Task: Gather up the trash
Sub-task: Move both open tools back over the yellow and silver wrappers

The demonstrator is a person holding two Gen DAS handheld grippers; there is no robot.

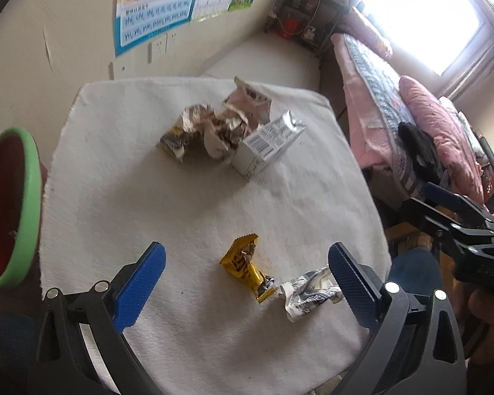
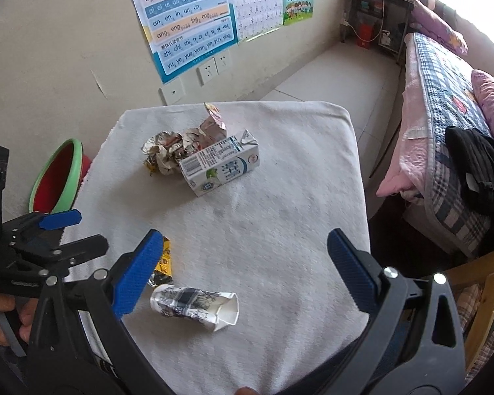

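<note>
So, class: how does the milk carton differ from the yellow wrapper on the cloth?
The milk carton is a white, boxy shape lying on its side; the yellow wrapper is a flat, crinkled packet. The milk carton lies far off, touching the crumpled foil pile; the yellow wrapper lies near. Both rest ungrasped on the white cloth.

Black gripper (image 1: 247,265) frames, blue textured pads (image 2: 138,273), silver bolts

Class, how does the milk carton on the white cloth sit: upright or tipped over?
Tipped over. The milk carton lies on its long side on the white cloth, printed panel and barcode facing up, beside the crumpled wrappers.
</note>
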